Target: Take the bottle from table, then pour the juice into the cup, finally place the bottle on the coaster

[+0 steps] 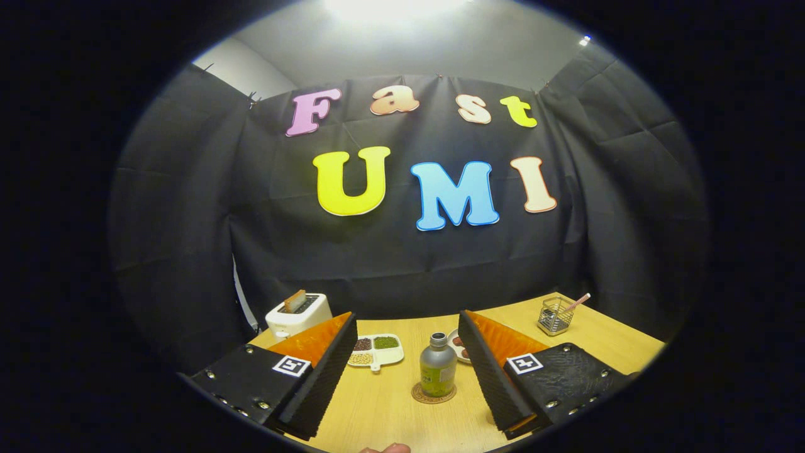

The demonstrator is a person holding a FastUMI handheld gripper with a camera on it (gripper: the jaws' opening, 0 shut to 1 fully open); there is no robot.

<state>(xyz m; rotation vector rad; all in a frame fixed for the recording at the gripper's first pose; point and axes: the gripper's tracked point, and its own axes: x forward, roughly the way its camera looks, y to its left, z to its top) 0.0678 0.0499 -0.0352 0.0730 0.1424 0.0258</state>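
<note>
A small bottle (438,370) with a grey top and a green label stands upright on a round woven coaster (433,395) on the wooden table (390,409). It is between and just ahead of my fingers, touching neither. My gripper (409,371) is open, its two fingers (327,371) spread wide on either side of the bottle, nothing held. I can make out no cup.
A white toaster (297,314) with a slice in it stands at the back left. A white divided dish (376,350) of beans lies behind the bottle, a small plate (456,346) partly hidden by the right finger. A wire holder (556,314) with a straw stands at the back right.
</note>
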